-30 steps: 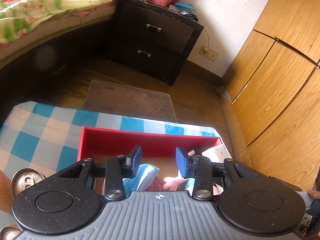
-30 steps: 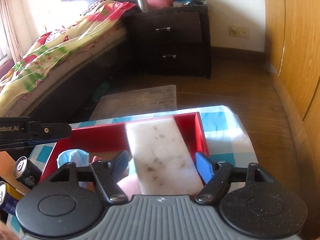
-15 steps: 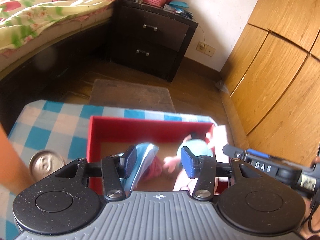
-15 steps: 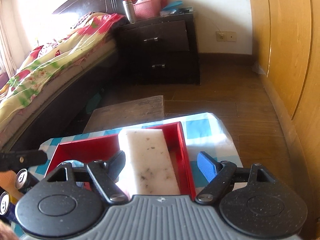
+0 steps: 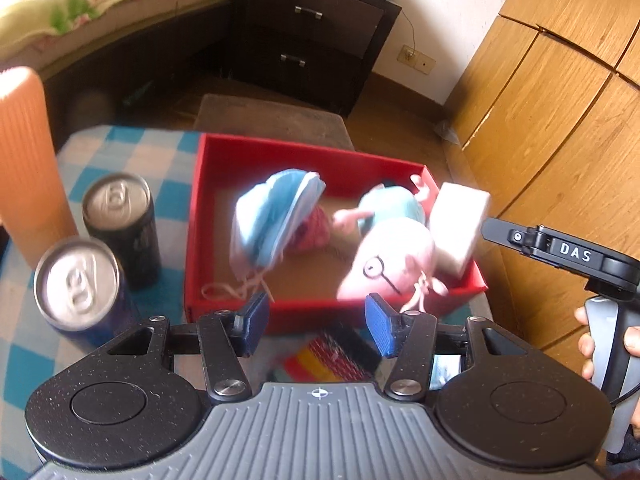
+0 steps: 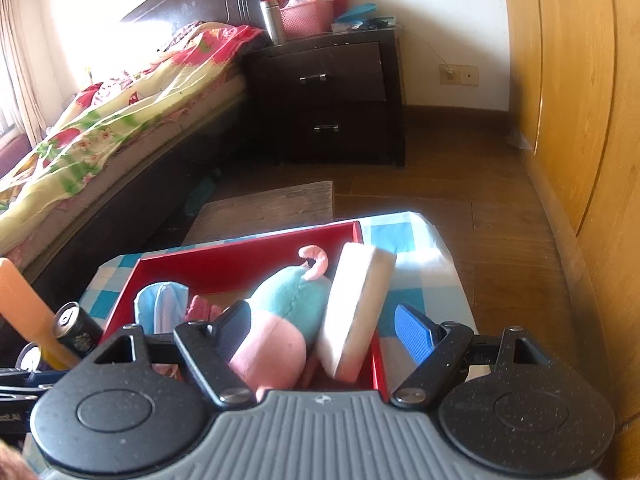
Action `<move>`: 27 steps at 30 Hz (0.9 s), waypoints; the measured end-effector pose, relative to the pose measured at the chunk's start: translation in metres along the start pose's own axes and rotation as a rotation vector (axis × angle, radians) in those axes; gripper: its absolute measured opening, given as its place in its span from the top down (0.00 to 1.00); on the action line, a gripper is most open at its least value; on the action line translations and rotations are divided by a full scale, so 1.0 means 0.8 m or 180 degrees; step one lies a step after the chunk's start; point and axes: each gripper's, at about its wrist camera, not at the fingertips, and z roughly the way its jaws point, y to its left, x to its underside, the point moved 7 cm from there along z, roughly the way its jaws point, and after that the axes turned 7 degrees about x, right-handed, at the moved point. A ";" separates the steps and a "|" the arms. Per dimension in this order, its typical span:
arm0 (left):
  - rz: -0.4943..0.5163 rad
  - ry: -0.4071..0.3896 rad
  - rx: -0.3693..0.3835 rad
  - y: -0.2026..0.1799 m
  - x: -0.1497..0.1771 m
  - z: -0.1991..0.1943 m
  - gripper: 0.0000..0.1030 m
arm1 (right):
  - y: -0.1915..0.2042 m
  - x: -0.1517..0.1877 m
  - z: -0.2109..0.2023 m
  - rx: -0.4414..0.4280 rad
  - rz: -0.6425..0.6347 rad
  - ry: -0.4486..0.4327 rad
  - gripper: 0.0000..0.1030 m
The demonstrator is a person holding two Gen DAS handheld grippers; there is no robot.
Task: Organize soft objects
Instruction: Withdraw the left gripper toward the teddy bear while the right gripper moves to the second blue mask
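A red box stands on the blue checked tablecloth. In it are a blue face mask, a pink and teal plush pig and a white sponge leaning on the right wall. My left gripper hovers at the box's near wall, its jaws opening with nothing between them. In the right wrist view the box, mask, plush and sponge lie just ahead of my right gripper. It is open, its pads clear of the sponge.
Two drink cans and an orange ribbed cylinder stand left of the box. A striped colourful item lies under my left gripper. A hand holds the other tool at right. Beyond are a nightstand, bed and wardrobe.
The left gripper opened, let go of the blue mask and drew back from the box. The right gripper pulled back too, and the sponge now leans upright against the box's right wall.
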 end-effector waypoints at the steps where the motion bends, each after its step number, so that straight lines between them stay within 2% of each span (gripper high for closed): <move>1: 0.0019 0.0011 -0.0005 -0.002 0.003 -0.001 0.47 | -0.003 0.004 -0.004 -0.0004 0.0015 0.0020 0.44; 13: 0.0060 0.0160 -0.0071 -0.008 0.030 0.000 0.45 | -0.015 0.067 -0.013 -0.0013 -0.0094 0.0393 0.43; 27: 0.0098 0.0339 -0.0119 -0.005 0.044 0.009 0.41 | -0.012 0.089 -0.005 -0.0026 -0.0233 0.0574 0.40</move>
